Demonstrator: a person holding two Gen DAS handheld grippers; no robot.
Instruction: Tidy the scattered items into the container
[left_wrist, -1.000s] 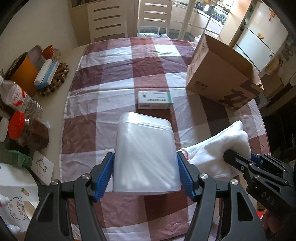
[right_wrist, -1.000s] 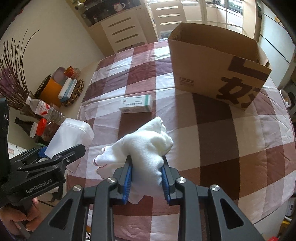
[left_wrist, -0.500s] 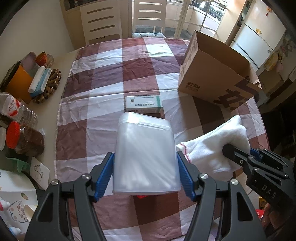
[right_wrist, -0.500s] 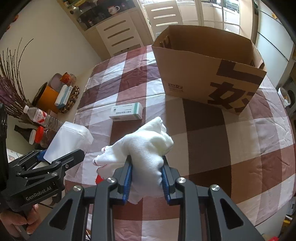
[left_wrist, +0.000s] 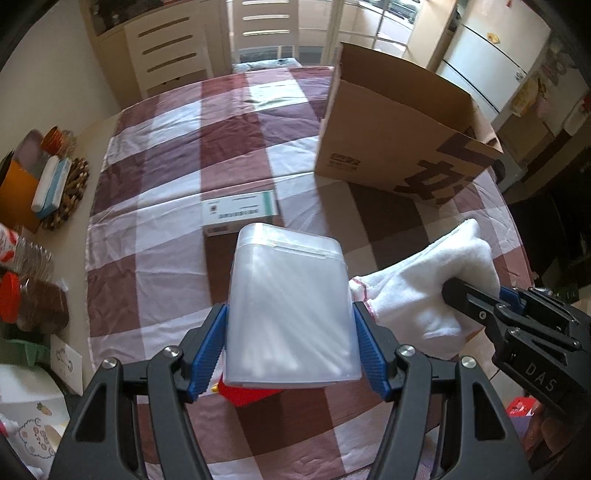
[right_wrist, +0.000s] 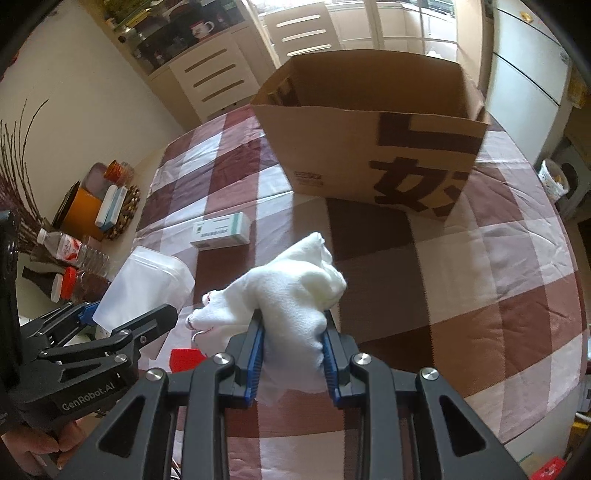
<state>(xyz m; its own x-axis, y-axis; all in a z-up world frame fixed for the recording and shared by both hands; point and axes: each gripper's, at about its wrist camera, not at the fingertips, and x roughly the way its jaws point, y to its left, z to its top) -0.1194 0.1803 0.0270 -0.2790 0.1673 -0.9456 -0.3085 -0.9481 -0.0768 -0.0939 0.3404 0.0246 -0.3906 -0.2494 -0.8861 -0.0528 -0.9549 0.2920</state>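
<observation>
- I count one translucent plastic tub, one white cloth, one small white-and-green carton, one red thing mostly hidden under the tub, and one open cardboard box.
- The tub fills the lower middle of my left view, its long axis running up the frame, lid end pointing away from me toward the carton.
- The carton lies flat on the checked tablecloth at frame centre, long axis left to right.
- The box stands at upper right, mouth up.
- My left gripper has its blue pads about half spread, clamped on the tub's two sides.
- My right gripper has its pads close together, pinching the bunched cloth, which bulges toward the box.
</observation>
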